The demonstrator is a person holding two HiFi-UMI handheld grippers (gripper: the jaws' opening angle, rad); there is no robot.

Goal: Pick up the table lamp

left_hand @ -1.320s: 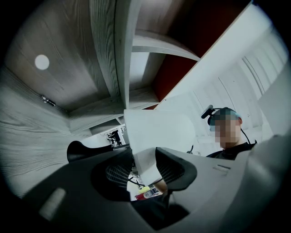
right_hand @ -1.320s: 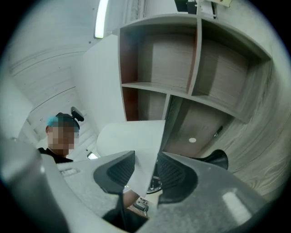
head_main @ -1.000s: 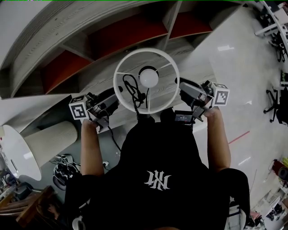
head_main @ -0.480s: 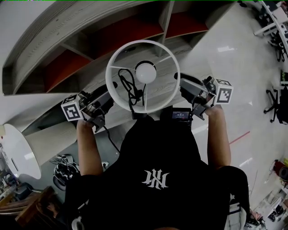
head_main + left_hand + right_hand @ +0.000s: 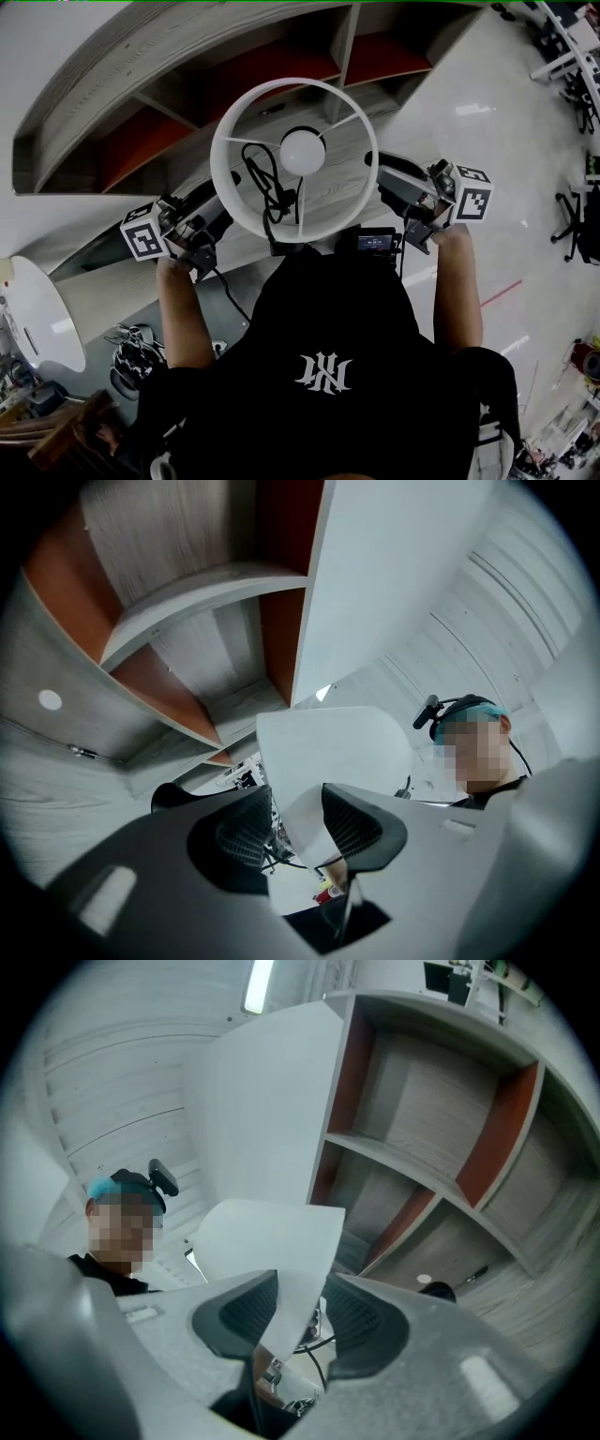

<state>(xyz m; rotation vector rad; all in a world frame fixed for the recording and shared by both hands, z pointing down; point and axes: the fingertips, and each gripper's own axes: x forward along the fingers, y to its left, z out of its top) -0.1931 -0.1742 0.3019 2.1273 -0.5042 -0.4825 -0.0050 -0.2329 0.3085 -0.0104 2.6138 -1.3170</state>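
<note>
Where it opens upward, white table lamp [image 5: 217,164] shows bulb [image 5: 302,152], black cord [image 5: 273,185].

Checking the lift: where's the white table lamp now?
Head view centre: white round-shaded table lamp held between left gripper and right gripper, over grey wooden shelf unit.

You're running two grippers, the left gripper [image 5: 223,200] and the right gripper [image 5: 381,176], with two marker cubes, one [image 5: 143,238] per [image 5: 473,194] gripper. One table lamp [image 5: 223,178], one bulb [image 5: 302,152], one black cable [image 5: 267,183]. One shelf unit [image 5: 187,56] showing three red-backed compartments. One extra white shade [image 5: 42,319] at the left, and one black office chair [image 5: 574,220] far right.
</note>
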